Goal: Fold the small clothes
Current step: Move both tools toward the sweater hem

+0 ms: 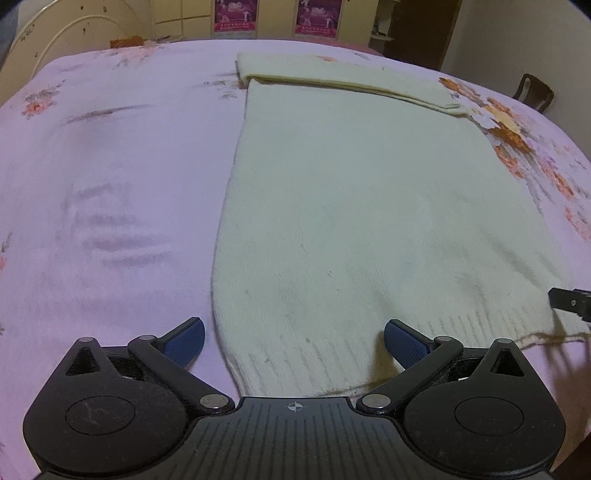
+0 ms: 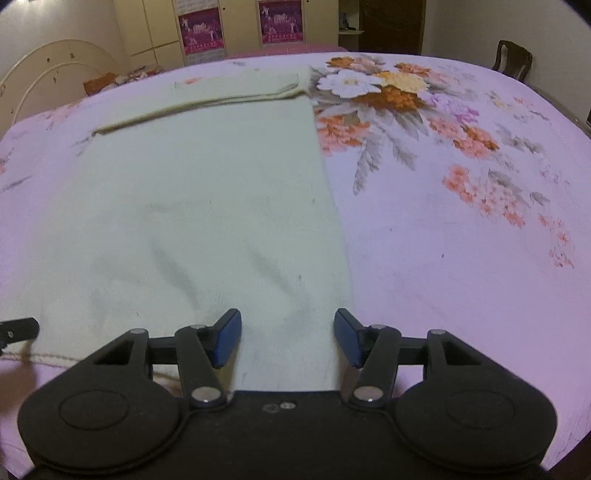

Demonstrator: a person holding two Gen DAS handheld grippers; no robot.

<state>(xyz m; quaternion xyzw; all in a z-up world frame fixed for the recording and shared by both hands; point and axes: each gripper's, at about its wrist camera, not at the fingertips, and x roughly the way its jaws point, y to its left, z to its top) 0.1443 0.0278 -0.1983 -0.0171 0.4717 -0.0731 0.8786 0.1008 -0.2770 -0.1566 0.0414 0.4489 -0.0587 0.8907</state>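
A cream knit sweater [image 1: 362,206] lies flat on a bed covered by a pale pink floral bedspread [image 1: 110,177], its ribbed hem nearest the cameras and a sleeve [image 1: 343,79] folded across the far end. The bedspread fills most of both views — on the right side it carries a large printed bouquet [image 2: 380,92] of white, orange and lilac flowers, just beside the sweater's far right corner; the left side shows only faint, scattered sprigs.

The left gripper [image 1: 293,341] hangs over the hem at the sweater's near left corner, jaws spread wide with nothing between them: its left blue pad [image 1: 184,341] is over bare bedspread, the right one over the knit. The right gripper [image 2: 288,338] sits at the near right corner, jaws apart but less widely, straddling the sweater's right edge and holding nothing. A loose strand of yarn [image 2: 48,358] trails from the hem.

Behind the bed stand cream cupboard doors [image 2: 162,33] with two magenta posters [image 2: 201,31] (their print too small to read), a curved cream headboard [image 2: 48,70] at left, a dark doorway [image 2: 391,22], and a dark wooden chair [image 2: 511,61] at right.
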